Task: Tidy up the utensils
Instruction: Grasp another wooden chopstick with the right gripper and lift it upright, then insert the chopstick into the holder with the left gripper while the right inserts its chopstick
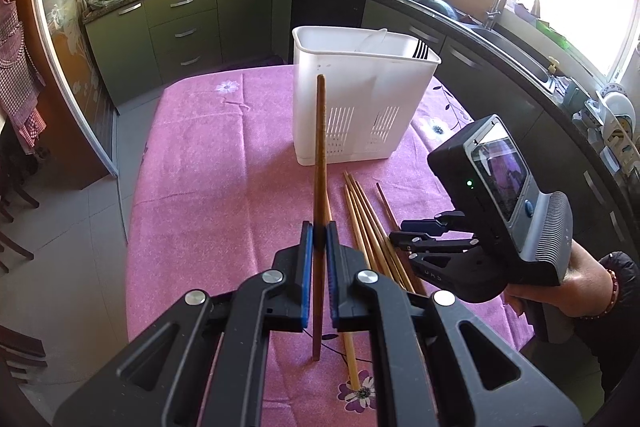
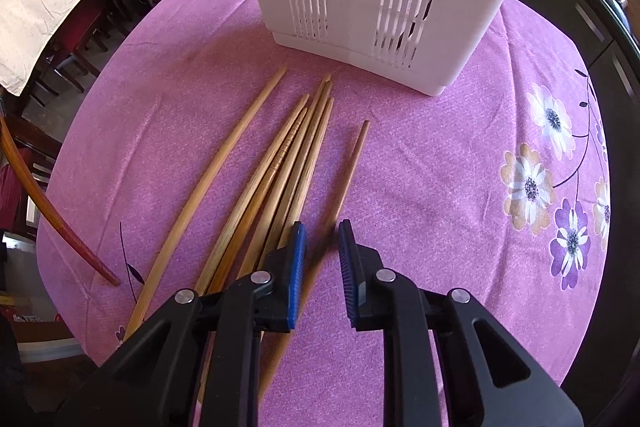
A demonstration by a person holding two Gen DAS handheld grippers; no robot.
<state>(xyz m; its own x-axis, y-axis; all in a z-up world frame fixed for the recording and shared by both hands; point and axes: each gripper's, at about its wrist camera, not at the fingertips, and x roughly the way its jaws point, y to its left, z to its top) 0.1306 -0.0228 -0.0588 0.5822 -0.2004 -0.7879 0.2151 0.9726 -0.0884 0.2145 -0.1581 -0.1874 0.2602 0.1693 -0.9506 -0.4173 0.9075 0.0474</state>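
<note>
Left gripper (image 1: 319, 239) clamps a dark chopstick (image 1: 320, 147); right gripper (image 2: 322, 247) gapes, partly hiding pale chopsticks (image 2: 288, 163).

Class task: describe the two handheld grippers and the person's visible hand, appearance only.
Both the left gripper and right gripper are black, with blue ribbed finger pads and silver pivot bolts. The right hand wears a beaded bracelet and dark sleeve.

The utensil holder (image 1: 362, 95) stands on the table (image 1: 208, 163), forks (image 1: 420, 49) in its far right corner. Loose chopsticks (image 2: 280, 163) lie on the table just near of it. One chopstick (image 1: 320, 163) sits left of them, pinched in the left gripper (image 1: 319, 247), with the right gripper (image 2: 322, 255) over the loose ones.
</note>
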